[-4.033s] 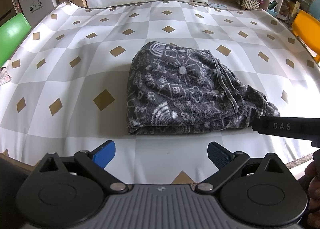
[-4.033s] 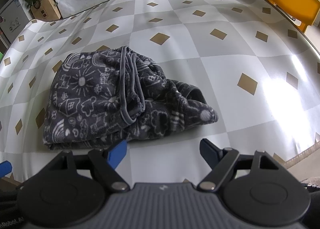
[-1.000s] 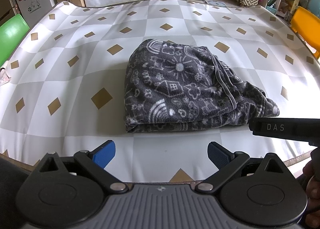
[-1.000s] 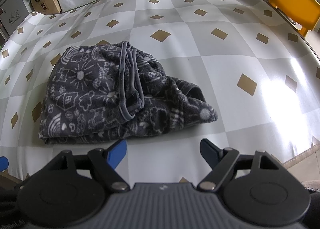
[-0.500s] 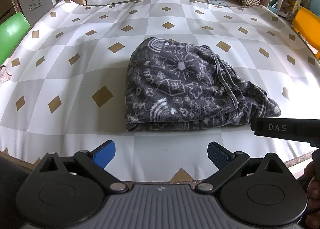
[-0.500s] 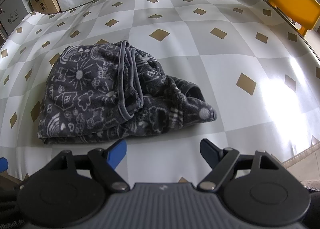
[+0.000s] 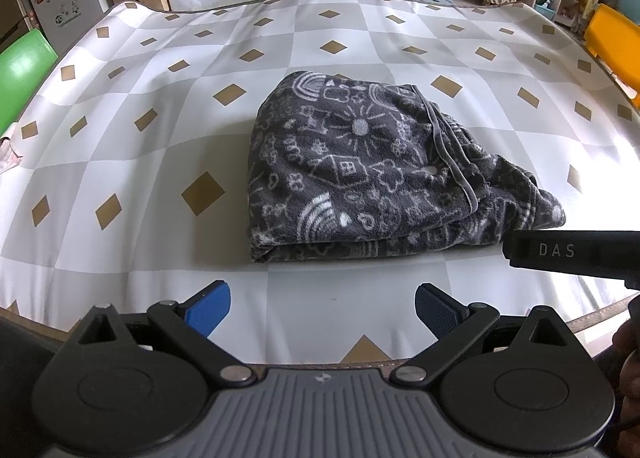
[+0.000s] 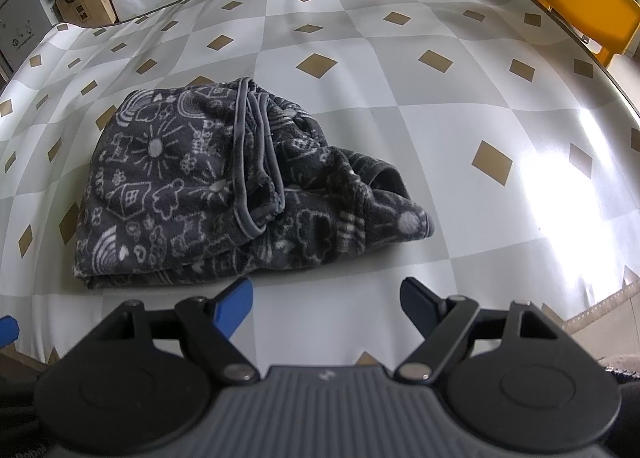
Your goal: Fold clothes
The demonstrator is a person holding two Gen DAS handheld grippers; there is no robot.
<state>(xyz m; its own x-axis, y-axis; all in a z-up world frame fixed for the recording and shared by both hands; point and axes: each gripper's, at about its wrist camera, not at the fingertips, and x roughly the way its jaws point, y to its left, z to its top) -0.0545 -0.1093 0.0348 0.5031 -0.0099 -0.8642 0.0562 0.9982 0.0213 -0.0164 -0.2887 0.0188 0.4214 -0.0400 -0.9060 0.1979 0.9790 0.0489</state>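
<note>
a dark grey fleece garment (image 7: 360, 173) printed with white doodles lies folded into a rough bundle near the middle of a table (image 7: 168, 161) covered in a grey-and-white checked cloth with gold diamonds. its left side is a flat, tidy fold; its right side is lumpier, with a piped hem curling over the top and a loose open end (image 8: 384, 185) sagging toward the right.

both handheld grippers hang over the table's near edge, tilted steeply downward and aimed at the garment. the left gripper (image 7: 322, 308) has its blue-padded fingers (image 7: 210, 306) spread wide with nothing between them, short of the bundle's near fold. the right gripper (image 8: 326, 300) likewise has its fingers (image 8: 236, 298) set wide apart and empty, its left pad just before the garment's near edge without touching it. in the left wrist view a black bar (image 7: 572, 252) marked "das", part of the right gripper's rig, crosses in from the right, just in front of the garment's right end, and part of a hand (image 7: 628, 354) shows at the lower right edge.

a green chair (image 7: 20, 73) stands at the table's left, a yellow chair (image 8: 584, 13) at its far right.
</note>
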